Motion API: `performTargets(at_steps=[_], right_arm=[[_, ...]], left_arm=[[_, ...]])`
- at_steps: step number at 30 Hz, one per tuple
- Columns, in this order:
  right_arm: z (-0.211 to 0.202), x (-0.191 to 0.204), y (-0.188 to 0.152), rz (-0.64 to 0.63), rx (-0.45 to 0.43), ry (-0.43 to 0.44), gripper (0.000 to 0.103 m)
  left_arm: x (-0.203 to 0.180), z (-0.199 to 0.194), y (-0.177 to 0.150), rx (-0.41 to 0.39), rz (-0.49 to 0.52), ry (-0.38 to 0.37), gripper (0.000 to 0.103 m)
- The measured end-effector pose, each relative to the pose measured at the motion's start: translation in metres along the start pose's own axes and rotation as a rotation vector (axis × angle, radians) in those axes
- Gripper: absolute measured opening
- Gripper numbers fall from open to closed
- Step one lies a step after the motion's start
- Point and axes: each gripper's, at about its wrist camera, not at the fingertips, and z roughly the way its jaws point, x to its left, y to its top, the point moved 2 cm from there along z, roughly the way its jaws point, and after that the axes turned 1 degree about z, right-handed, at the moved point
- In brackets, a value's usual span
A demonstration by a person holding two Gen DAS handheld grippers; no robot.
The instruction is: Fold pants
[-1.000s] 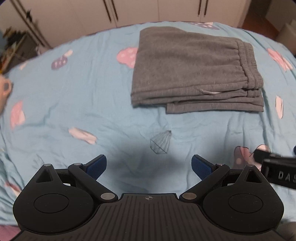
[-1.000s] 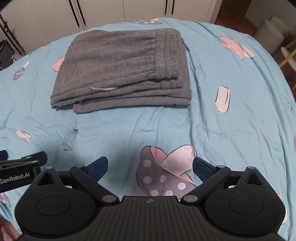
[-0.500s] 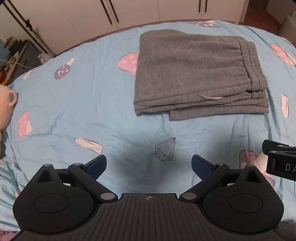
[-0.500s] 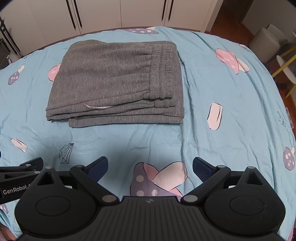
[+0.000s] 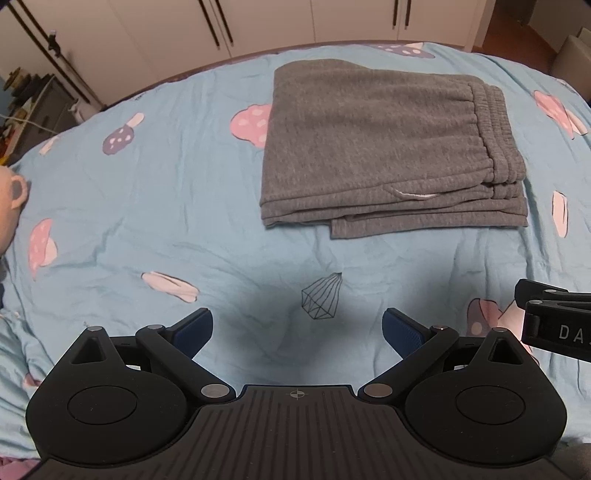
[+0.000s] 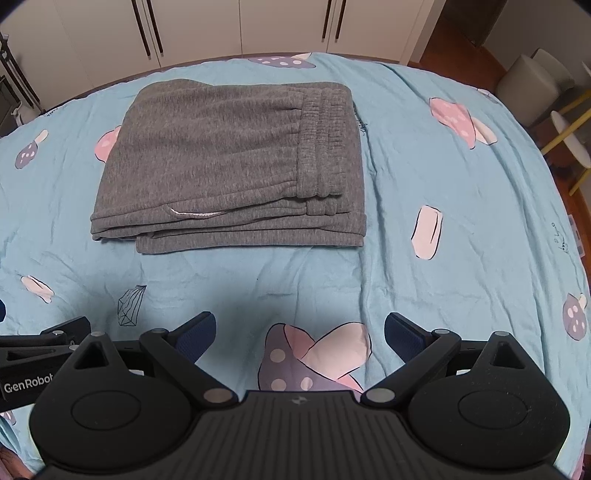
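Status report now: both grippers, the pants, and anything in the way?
Left gripper open, empty. Right gripper open, empty. Pants folded, flat on the bed sheet, apart from both. Nothing in the way.

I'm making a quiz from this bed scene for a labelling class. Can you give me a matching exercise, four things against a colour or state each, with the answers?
Things:
1. pants
2. bedsheet
3. left gripper
4. wardrobe doors

Colour or state:
A. light blue, printed with mushrooms
B. white, with dark vertical handles
C. grey, folded into a flat stack
D. open, holding nothing, hanging over the sheet

Pairs: 1-C, 2-A, 3-D, 4-B

The right gripper is also open and empty, clear of the pants.
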Motion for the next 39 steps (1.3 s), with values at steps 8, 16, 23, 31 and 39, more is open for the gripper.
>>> performTargets(at_steps=[8, 16, 23, 31, 39], right_arm=[[-0.0006, -0.003, -0.0008, -0.002, 0.002, 0.003, 0.098], [-0.0015, -0.0014, -0.0012, -0.006, -0.002, 0.0, 0.098], [-0.0025, 0.0016, -0.001, -0.018, -0.009, 0.0, 0.098], [-0.0019, 0.0017, -0.0012, -0.019, -0.01, -0.001, 0.098], [-0.0016, 0.0013, -0.0008, -0.02, -0.011, 0.003, 0.098]], left_arm=[[0.0023, -0.0018, -0.0022, 0.001, -0.013, -0.006, 0.101], [0.0032, -0.0016, -0.0022, 0.003, -0.02, -0.007, 0.101], [0.0038, -0.0016, -0.0028, 0.0, -0.024, -0.004, 0.101], [0.0027, -0.002, -0.0026, 0.002, -0.024, -0.003, 0.101], [0.0029, -0.0016, -0.0021, -0.001, -0.023, -0.004, 0.101]])
